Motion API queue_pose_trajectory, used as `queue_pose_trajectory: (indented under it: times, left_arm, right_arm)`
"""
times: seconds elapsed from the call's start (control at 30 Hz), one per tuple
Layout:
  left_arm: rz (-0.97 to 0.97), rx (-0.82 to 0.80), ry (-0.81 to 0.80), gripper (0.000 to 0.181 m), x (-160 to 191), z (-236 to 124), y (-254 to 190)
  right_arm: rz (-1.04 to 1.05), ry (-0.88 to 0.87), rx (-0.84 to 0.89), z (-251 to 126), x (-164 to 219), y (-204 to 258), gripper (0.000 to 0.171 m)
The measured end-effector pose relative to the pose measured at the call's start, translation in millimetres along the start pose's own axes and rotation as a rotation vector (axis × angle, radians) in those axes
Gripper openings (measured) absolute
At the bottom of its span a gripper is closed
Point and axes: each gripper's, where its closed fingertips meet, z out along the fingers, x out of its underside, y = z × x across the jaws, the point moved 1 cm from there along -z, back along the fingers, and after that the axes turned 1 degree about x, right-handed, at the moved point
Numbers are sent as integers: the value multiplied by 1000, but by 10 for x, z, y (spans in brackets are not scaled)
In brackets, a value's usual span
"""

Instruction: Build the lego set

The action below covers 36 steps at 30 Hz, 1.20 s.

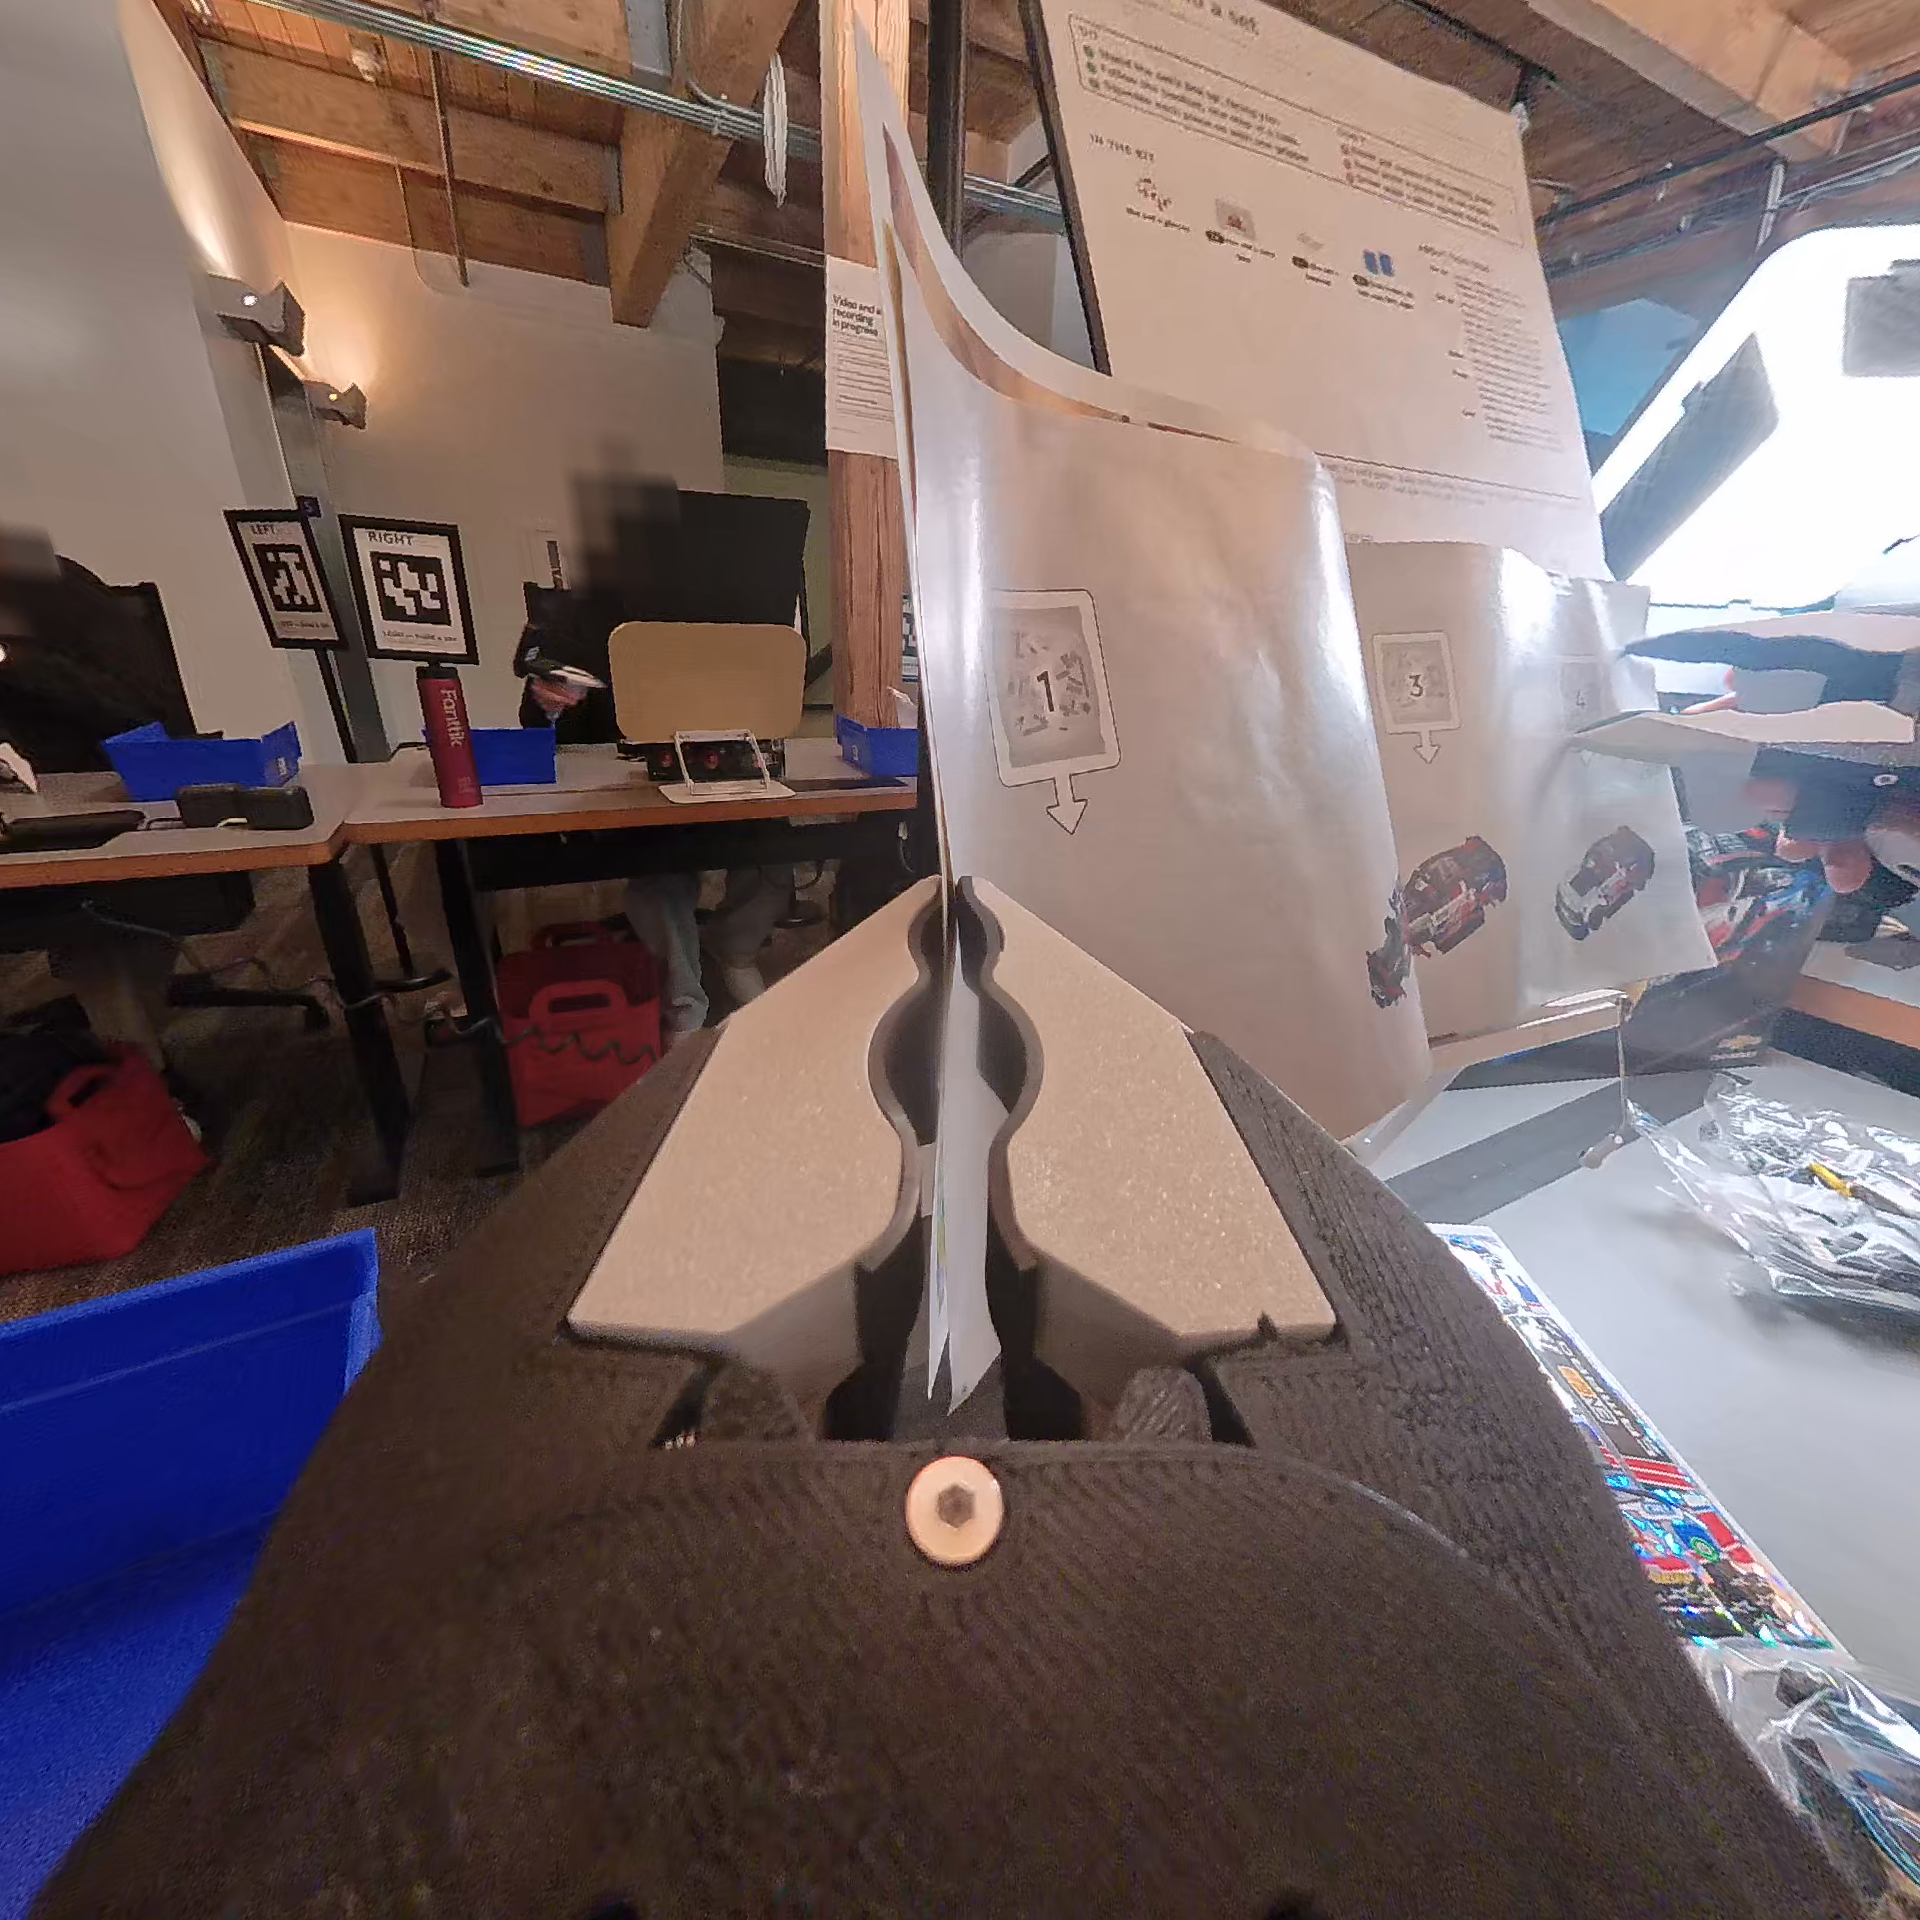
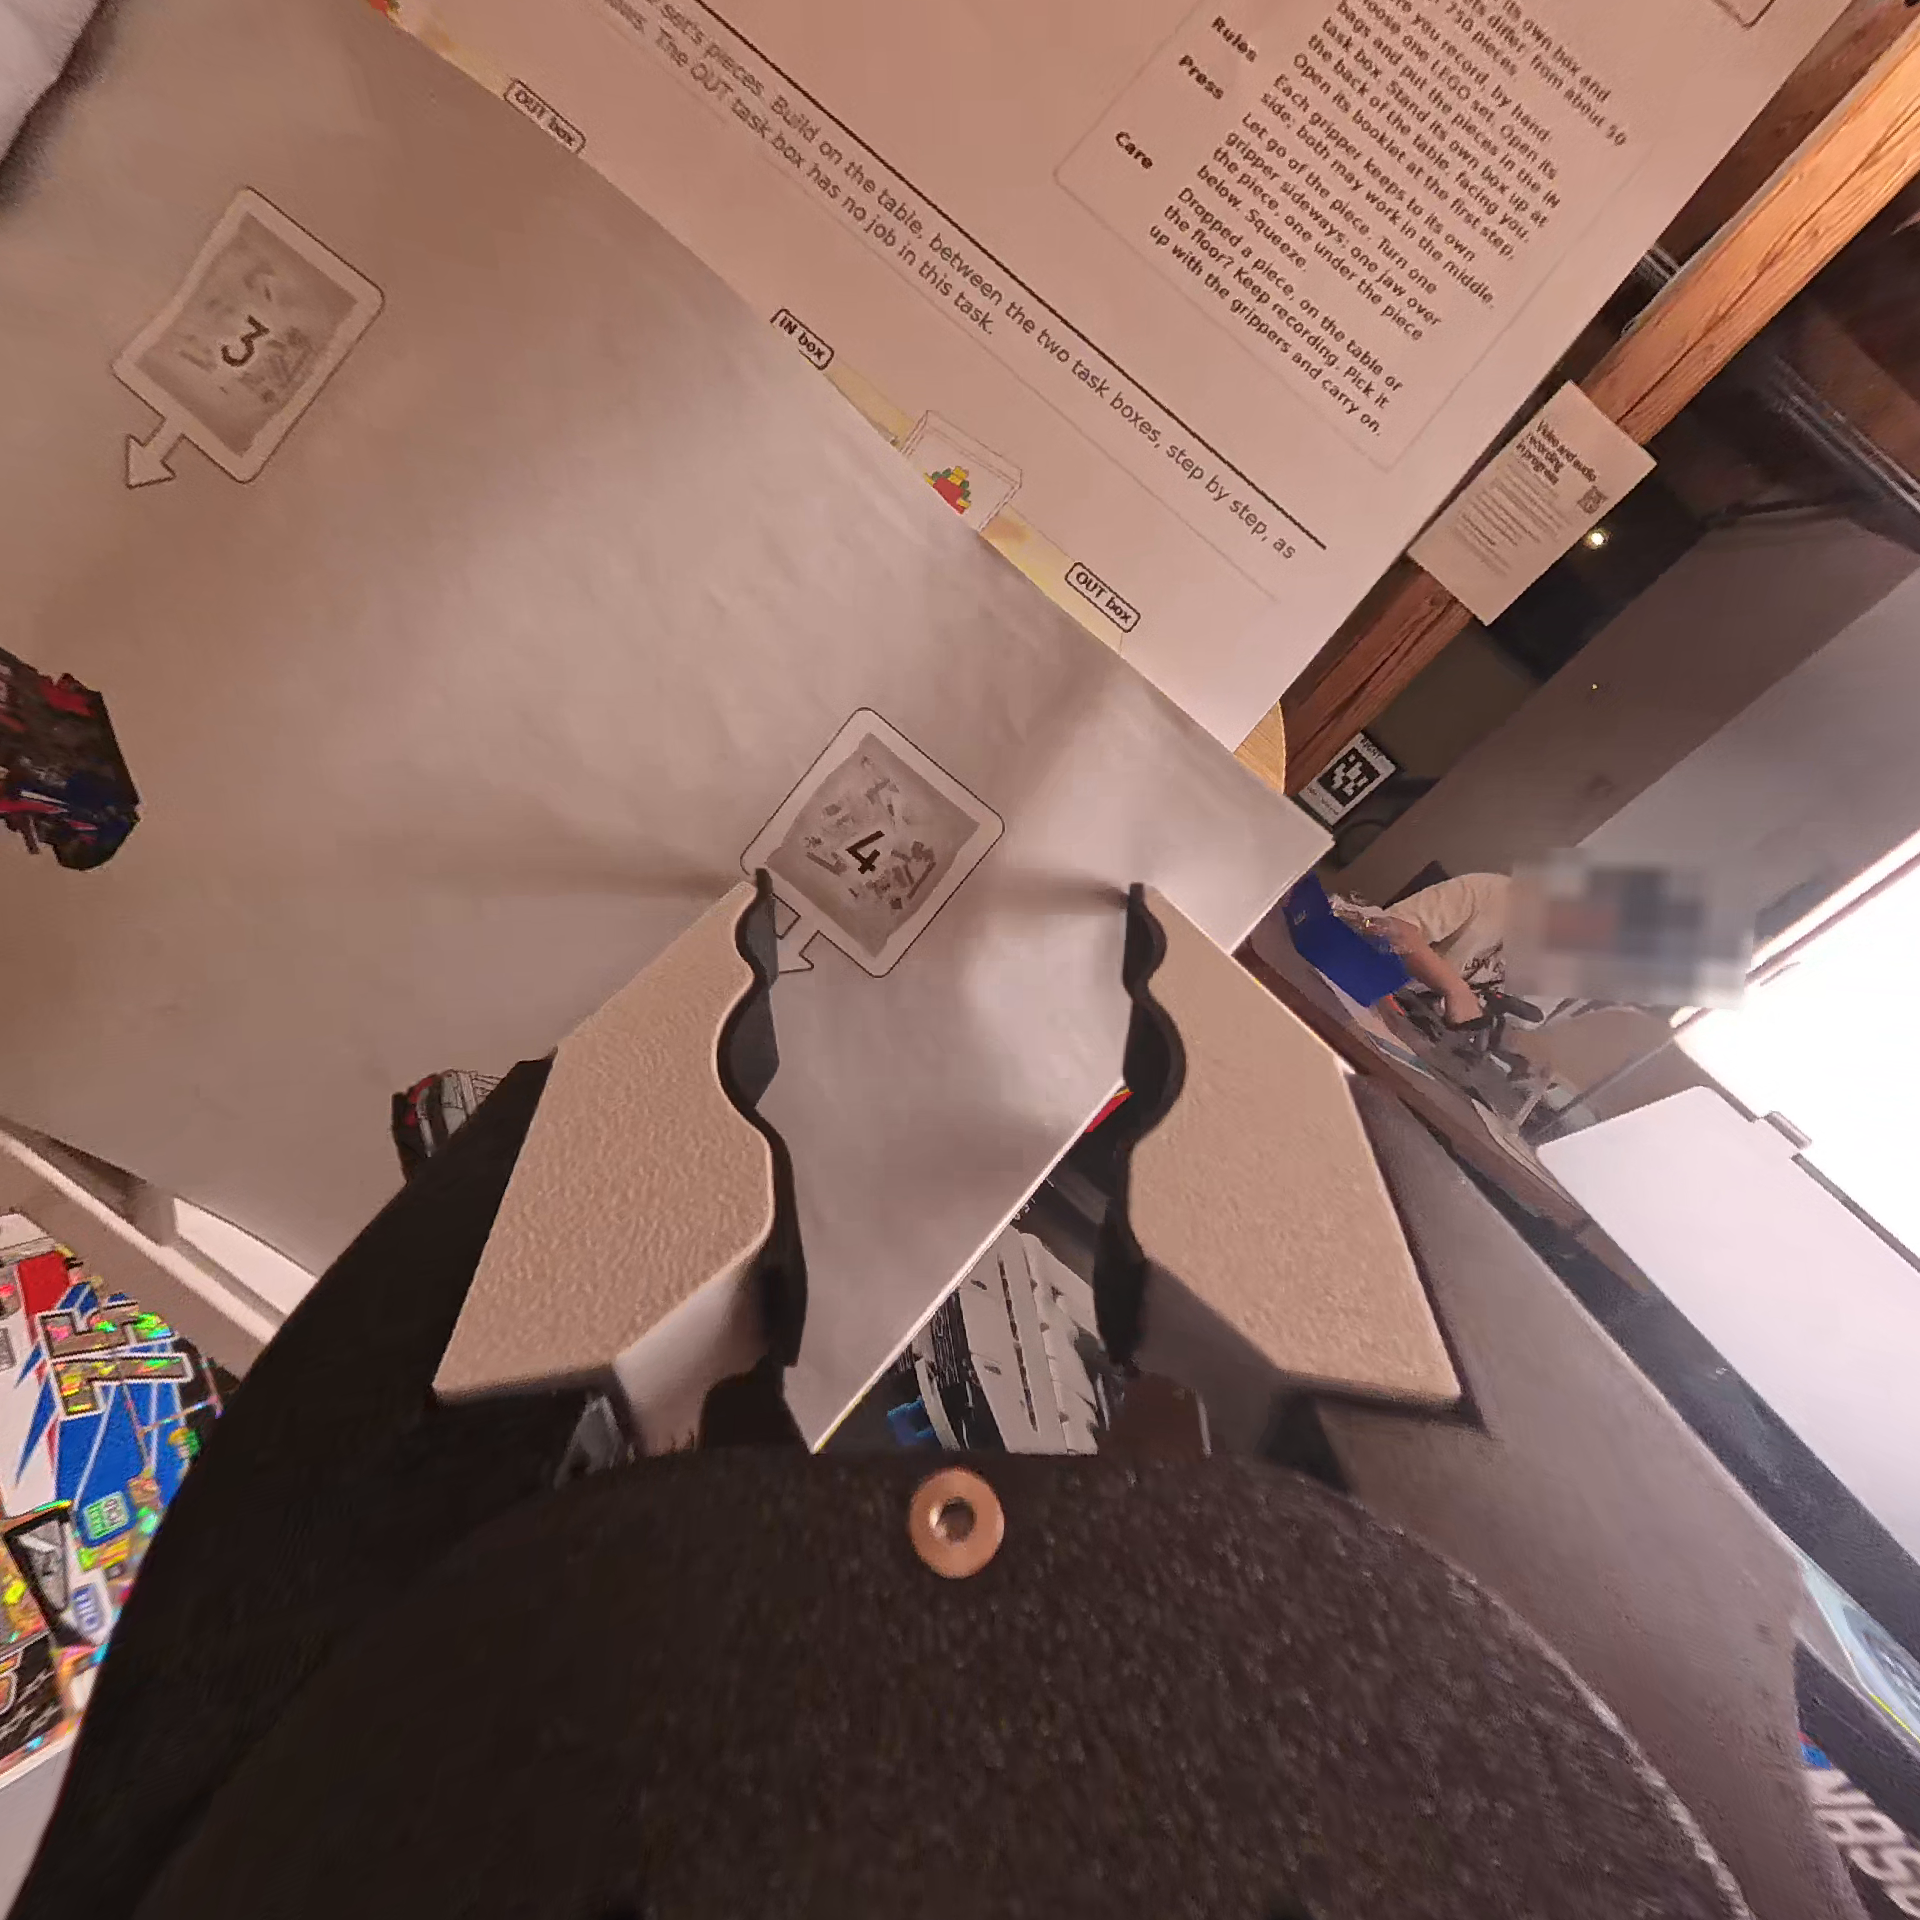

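Note:
The Lego instruction booklet (image 1: 1164, 582) stands upright and open, its pale pages showing numbered bag pictures and small cars. My left gripper (image 1: 956, 896) is shut on the booklet's left edge, which runs up between the fingers. In the right wrist view the booklet (image 2: 499, 644) fills the frame. My right gripper (image 2: 945, 896) is open, both fingertips pressed against the page beside a bag picture, creasing the paper. The page's lower corner hangs between the jaws. The right gripper also shows at the far right of the left wrist view (image 1: 1766, 675).
A blue bin (image 1: 156, 1475) sits at lower left. A shiny sticker sheet (image 1: 1662, 1507) and a clear bag of pieces (image 1: 1808, 1195) lie on the grey table. The Lego box (image 1: 1756, 904) and a big printed poster (image 1: 1299, 208) stand behind. Desks and people are further off. Tip to tip, the grippers are about 40 centimetres apart.

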Motion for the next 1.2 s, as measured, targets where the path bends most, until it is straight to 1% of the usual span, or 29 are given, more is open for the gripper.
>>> queue_pose_trajectory:
  times: [0.13,0.2,0.3,0.33,0.4,0.47,0.57,0.6,0.7,0.77,0.97,1.03,1.1,1.2]
  left_arm:
    - [2,-1,-8,0,-30,-14,3]
    - [-2,-3,-13,0,-41,-23,17]
    - [-6,-3,-17,0,-53,-31,26]
    - [-6,-3,-19,0,-56,-32,24]
    - [-5,-2,-19,0,-58,-29,15]
    - [-3,-1,-19,0,-58,-25,4]
    - [-3,1,-17,0,-52,-20,-5]
    - [-1,0,-16,0,-51,-20,-6]
    - [1,-3,-17,0,-59,-31,8]
    - [-3,-4,-20,0,-65,-38,22]
    - [2,-1,-19,0,-64,-29,5]
    - [1,-2,-21,0,-72,-37,10]
    - [-4,-4,-25,0,-83,-49,26]
    - [-8,-3,-31,0,-101,-60,33]
  right_arm:
    - [-3,-32,4,-64,5,-28,46]
    - [14,-97,-14,-133,-68,-21,47]
    - [57,-224,-43,-282,-242,-34,59]
    - [47,-256,-47,-318,-286,-45,64]
    - [4,-293,-21,-353,-332,-99,68]
    - [-48,-251,-18,-281,-282,-117,75]
    - [-50,-117,-79,-57,-134,-94,96]
    - [-50,-71,-95,6,-86,-90,100]
    - [-103,-18,-71,79,-47,-111,92]
    - [-94,-14,-67,78,-52,-109,89]
    - [-108,-30,-55,17,-52,-111,55]
    - [-122,-36,-55,-30,-68,-104,41]
    - [-136,-59,-50,-102,-103,-87,31]
    - [-149,-100,-36,-257,-122,-63,26]
